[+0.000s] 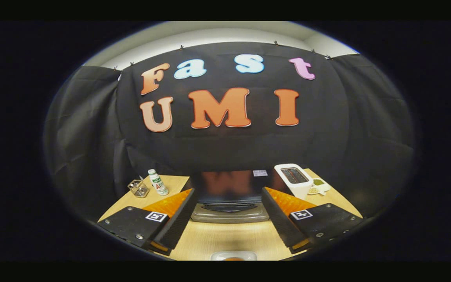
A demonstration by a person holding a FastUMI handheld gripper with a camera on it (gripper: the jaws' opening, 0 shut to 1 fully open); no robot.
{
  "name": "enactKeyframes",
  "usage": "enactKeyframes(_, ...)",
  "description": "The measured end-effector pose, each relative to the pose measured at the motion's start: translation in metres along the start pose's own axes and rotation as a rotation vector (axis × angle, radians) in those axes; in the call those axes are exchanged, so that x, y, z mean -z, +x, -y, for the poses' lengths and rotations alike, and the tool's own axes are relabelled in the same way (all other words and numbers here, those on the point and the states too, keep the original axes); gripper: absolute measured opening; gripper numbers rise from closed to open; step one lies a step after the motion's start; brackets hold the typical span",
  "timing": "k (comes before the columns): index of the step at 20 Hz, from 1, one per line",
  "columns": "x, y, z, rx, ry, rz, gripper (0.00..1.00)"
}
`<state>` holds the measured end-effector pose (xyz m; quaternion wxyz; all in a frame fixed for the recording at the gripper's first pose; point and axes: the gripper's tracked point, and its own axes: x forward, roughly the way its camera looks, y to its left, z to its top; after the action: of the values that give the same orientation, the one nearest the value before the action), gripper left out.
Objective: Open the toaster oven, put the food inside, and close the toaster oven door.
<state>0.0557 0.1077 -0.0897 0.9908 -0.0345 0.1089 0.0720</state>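
Oven (229,188) sits dead ahead of the hand-held gripper (228,219), just beyond the fingertips and squared up, its door shut with the wide handle bar running crosswise between the fingers. The fingers are spread wide, holding nothing. Food dish (233,255) is on the surface, nearer than the tips.

Test booth set up like a small kitchen, black cloth wall (92,129) all round w/ clips at top, wood desk (225,239), toaster oven (229,192) in the middle, white toaster (294,179), drink bottle (157,182), small glass jar (138,188)
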Motion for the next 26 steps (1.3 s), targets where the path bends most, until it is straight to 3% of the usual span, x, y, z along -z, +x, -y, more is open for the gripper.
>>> enactKeyframes(13, 0.069, 0.109, -0.017, 0.011, -0.104, -0.194, 0.99)
enactKeyframes(21, 0.086, 0.128, -0.018, 0.012, -0.08, -0.221, 0.99)
enactKeyframes(26, 0.091, 0.117, -0.019, -0.001, -0.06, -0.237, 0.99)
